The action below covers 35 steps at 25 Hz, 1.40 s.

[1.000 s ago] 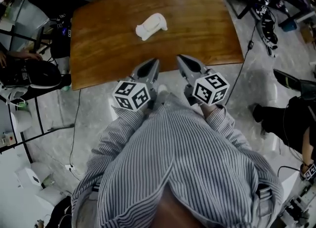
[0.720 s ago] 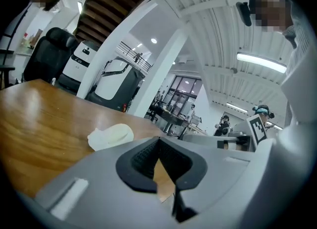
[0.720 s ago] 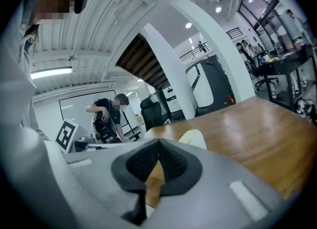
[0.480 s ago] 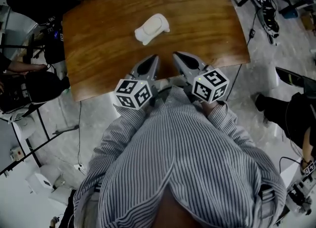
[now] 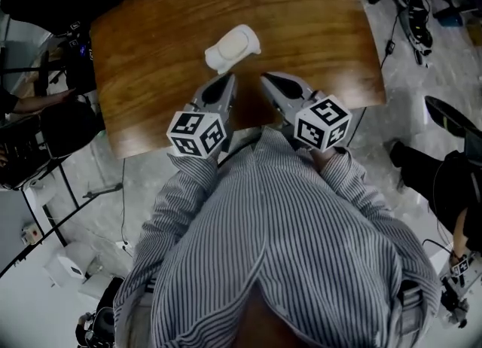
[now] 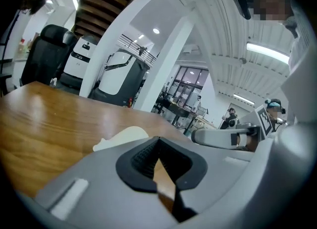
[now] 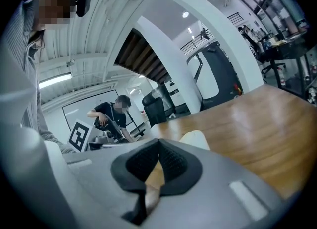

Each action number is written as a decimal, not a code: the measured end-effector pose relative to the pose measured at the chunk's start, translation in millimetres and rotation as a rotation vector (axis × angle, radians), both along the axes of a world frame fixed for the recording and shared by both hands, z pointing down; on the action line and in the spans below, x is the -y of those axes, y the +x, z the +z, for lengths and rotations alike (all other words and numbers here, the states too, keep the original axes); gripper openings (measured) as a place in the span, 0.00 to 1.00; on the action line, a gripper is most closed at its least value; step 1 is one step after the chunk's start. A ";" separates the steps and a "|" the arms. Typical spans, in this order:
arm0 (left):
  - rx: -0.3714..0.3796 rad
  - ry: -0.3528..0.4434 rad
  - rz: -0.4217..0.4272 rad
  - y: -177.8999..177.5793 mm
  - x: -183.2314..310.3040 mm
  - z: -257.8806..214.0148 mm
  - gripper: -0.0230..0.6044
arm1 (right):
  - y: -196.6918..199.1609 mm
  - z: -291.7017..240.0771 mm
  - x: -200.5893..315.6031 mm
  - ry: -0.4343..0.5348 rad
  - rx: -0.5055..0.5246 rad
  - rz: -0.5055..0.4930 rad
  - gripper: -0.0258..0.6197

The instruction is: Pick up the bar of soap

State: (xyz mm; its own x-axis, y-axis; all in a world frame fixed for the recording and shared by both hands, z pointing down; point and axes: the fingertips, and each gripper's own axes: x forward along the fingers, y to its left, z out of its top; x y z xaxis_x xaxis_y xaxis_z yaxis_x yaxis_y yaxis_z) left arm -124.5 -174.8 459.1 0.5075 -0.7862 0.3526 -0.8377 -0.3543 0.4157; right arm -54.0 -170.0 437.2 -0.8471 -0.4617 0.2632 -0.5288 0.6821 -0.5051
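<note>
Pointing at soap [image 5: 233, 44] — left gripper [image 5: 228, 77], right gripper [image 5: 264, 77] abreast, jaws together.

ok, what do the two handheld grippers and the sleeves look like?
The left gripper and right gripper are grey tapered shells with black ribbed pads. Each carries a white cube printed with black square markers. No cables show. Sleeves are grey-and-white striped shirt fabric.

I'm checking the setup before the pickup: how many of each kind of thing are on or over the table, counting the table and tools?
bar of soap: 1
tools: 2 (left tool, right tool)
wooden table: 1
Total: 4
</note>
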 end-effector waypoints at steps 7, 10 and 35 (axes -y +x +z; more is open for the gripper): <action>0.251 0.019 0.114 -10.6 31.2 16.9 0.04 | 5.9 16.3 14.4 -0.066 0.012 0.007 0.04; 0.269 -0.008 0.162 -11.3 39.9 26.5 0.09 | 5.5 24.1 19.3 -0.091 0.010 -0.001 0.04; 0.625 -0.142 0.610 12.1 79.5 86.6 0.48 | 17.5 50.3 37.7 -0.206 0.134 -0.036 0.04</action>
